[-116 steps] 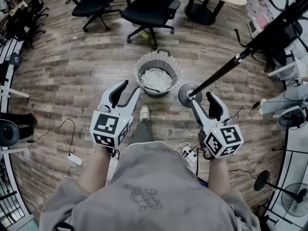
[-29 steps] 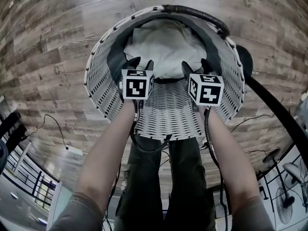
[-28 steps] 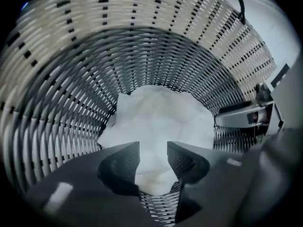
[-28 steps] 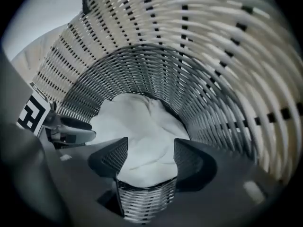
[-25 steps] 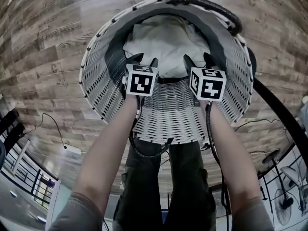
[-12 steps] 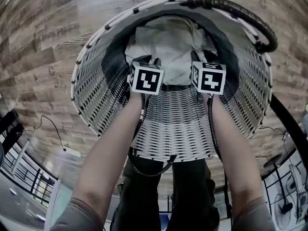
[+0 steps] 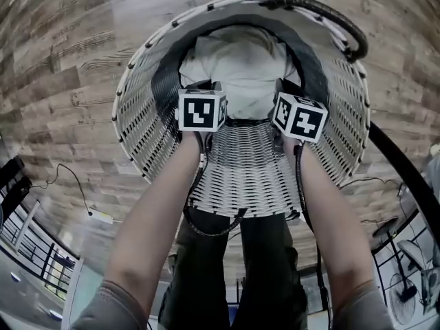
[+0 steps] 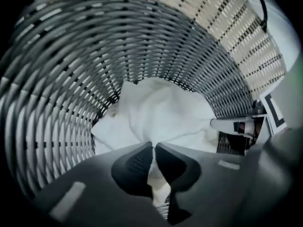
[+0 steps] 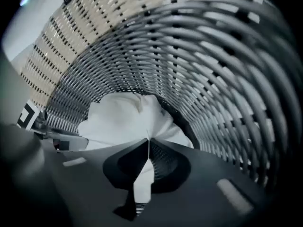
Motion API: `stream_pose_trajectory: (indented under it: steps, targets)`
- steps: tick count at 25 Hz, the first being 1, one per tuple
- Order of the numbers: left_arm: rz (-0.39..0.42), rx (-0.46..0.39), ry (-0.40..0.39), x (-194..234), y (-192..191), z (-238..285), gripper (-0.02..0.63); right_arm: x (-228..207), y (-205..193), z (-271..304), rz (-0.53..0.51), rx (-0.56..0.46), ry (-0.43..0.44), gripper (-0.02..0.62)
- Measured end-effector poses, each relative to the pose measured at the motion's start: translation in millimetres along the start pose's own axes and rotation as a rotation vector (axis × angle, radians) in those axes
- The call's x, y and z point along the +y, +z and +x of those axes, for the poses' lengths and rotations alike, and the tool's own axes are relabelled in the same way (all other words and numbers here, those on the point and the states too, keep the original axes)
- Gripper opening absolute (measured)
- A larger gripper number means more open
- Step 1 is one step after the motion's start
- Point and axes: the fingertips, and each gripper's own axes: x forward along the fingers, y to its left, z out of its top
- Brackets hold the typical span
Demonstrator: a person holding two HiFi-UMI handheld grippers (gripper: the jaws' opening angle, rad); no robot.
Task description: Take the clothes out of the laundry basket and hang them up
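Left gripper (image 8: 155, 146): fingers clamped on a fold of white cloth (image 8: 161, 110).
Right gripper (image 9: 148, 141): fingers just closed, pinching the same cloth.
Laundry basket (image 7: 137, 115): woven wall rings both.

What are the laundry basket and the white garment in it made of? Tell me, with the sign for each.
The laundry basket looks like woven wicker or plastic rattan, matte: flat pale strips interlaced, dark gaps between. The white garment looks like soft cloth, perhaps cotton, matte: it crumples into folds and creases.
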Motion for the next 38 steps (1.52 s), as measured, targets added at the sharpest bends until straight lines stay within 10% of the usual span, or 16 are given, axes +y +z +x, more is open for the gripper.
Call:
stream_pose_trajectory:
  steps: [15, 38]
  targets:
    - [-0.083, -0.141, 0.004, -42.0, 53.5, -157.6, 0.017, 40.9, 39.8, -164.9, 0.249, -0.104, 0.082, 0.034]
    - [0.090, -0.465, -0.092, -138.9, 104.5, -537.5, 0.017, 169.2, 149.0, -575.2, 0.010, -0.441, 0.385, 0.034]
